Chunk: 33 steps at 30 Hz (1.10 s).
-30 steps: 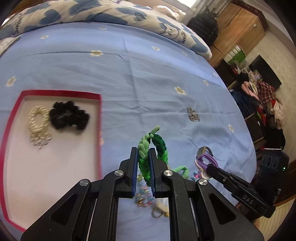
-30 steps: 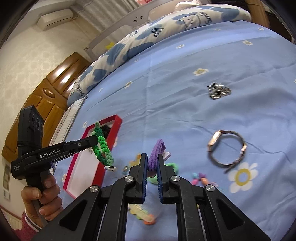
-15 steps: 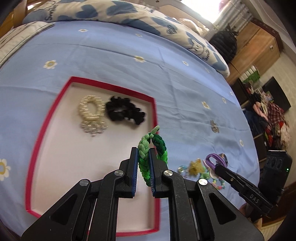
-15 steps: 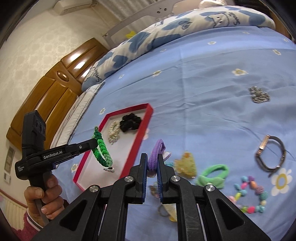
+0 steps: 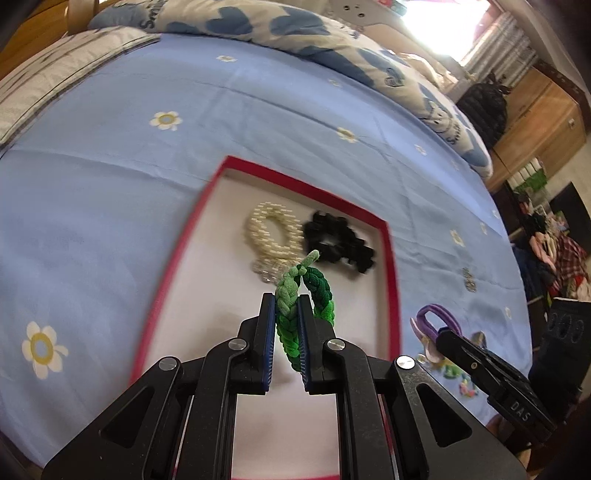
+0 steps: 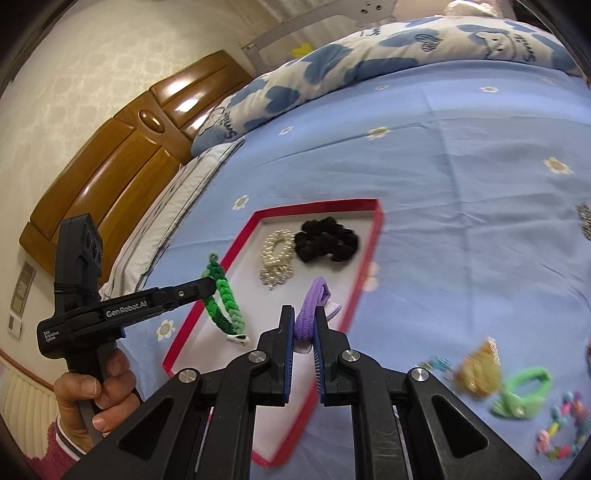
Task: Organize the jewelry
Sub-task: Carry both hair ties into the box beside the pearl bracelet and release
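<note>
My left gripper [image 5: 286,308] is shut on a green braided bracelet [image 5: 295,310] and holds it above the red-rimmed white tray [image 5: 391,266]. It also shows in the right wrist view [image 6: 212,286] with the bracelet [image 6: 223,304]. My right gripper [image 6: 303,321] is shut on a purple hair tie [image 6: 312,306] over the tray's near right rim [image 6: 364,273]; it shows in the left wrist view [image 5: 434,325]. In the tray lie a pearl bracelet [image 5: 271,232] and a black scrunchie [image 5: 338,245].
On the blue flowered bedsheet [image 6: 461,177] right of the tray lie a yellow hair clip [image 6: 480,369], a green hair tie [image 6: 521,391], a coloured bead bracelet [image 6: 561,424] and a silver brooch [image 5: 469,278]. A pillow [image 5: 258,22] lies at the bed's far side.
Both grippers have moved left from the loose jewelry to over the tray, each still holding its item. The tray now fills the centre of both views.
</note>
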Available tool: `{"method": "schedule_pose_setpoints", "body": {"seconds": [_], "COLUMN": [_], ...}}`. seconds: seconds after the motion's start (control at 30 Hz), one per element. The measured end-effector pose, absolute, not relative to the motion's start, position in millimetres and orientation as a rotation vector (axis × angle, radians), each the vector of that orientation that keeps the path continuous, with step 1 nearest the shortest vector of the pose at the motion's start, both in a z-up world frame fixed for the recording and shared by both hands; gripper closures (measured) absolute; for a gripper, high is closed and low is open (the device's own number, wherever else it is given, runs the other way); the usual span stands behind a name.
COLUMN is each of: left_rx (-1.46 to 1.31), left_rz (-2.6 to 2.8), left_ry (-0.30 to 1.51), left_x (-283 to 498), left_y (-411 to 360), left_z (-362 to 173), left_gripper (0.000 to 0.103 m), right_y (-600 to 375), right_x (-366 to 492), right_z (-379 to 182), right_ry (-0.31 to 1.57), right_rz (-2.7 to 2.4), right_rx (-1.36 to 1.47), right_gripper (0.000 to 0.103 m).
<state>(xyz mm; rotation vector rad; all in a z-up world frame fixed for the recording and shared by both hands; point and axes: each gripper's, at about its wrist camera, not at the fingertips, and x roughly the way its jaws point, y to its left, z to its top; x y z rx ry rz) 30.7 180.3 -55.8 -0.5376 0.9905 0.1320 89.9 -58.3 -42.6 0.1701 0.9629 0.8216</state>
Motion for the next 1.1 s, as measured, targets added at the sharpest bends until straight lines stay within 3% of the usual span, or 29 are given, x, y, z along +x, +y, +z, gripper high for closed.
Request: {"method": "schedule_pose_setpoints", "body": {"seconds": [0.9, 1.1], "left_rx": [-0.523, -0.494], "left_rz": [0.192, 0.200], "left_ry": [1.079, 1.083], "left_x": [72.4, 71.2], "left_y": [208.2, 202.9], "left_z": [-99.9, -96.2], "left_gripper": [0.093, 0.082], "right_y": [7.8, 7.3], "right_x": [138.8, 136.7], "right_z": [-96.9, -92.5], "right_ry": [1.081, 1.077], "right_rz": [0.811, 0.815], "right_rx": [0.096, 0.093], "right_gripper": [0.089, 0.080]}}
